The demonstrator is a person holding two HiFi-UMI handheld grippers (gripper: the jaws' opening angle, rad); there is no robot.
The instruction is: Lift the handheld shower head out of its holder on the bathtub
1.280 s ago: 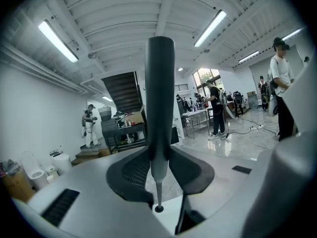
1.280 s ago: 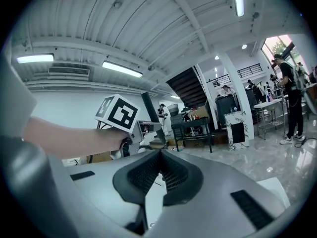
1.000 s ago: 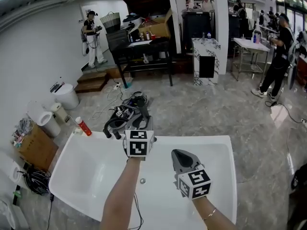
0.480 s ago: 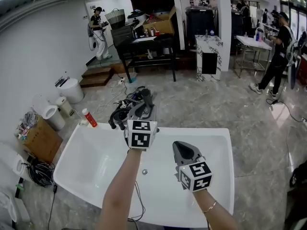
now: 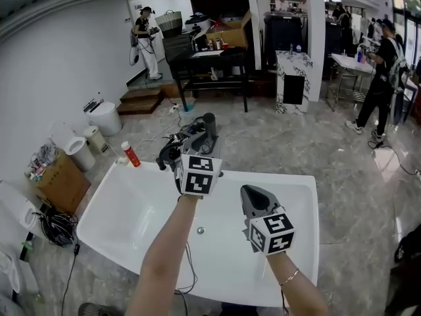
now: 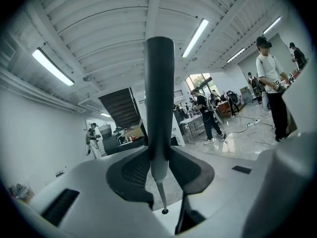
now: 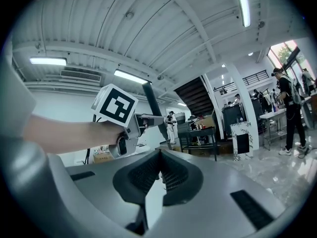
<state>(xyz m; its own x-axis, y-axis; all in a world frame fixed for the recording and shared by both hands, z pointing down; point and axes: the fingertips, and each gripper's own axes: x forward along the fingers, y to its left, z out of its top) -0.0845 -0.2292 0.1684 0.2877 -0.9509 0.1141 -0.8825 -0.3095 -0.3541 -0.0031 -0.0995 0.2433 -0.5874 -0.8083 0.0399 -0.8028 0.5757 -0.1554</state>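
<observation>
The handheld shower head [image 6: 159, 108] is a dark grey stick standing upright between my left gripper's jaws, with a thin metal stem at its lower end. My left gripper [image 5: 197, 147] is shut on it above the far rim of the white bathtub [image 5: 125, 222]. The stick's top [image 5: 209, 126] rises past the gripper. The black tap fitting with the holder [image 5: 168, 157] sits on the tub's far rim, just left of the gripper. My right gripper [image 5: 254, 201] hovers over the tub's right half, shut and holding nothing. In the right gripper view, the left gripper [image 7: 146, 120] shows with the stick [image 7: 150, 101] above it.
A red bottle [image 5: 130, 154] stands at the tub's far left corner. A cardboard box [image 5: 62, 184], white bins [image 5: 105, 118] and cables [image 5: 58, 228] lie along the left wall. Behind are a black table [image 5: 210, 61] and people [image 5: 383, 78].
Both grippers have risen above the tub, and the left one has carried the shower head up and away from the black fitting. The head camera has shifted too.
</observation>
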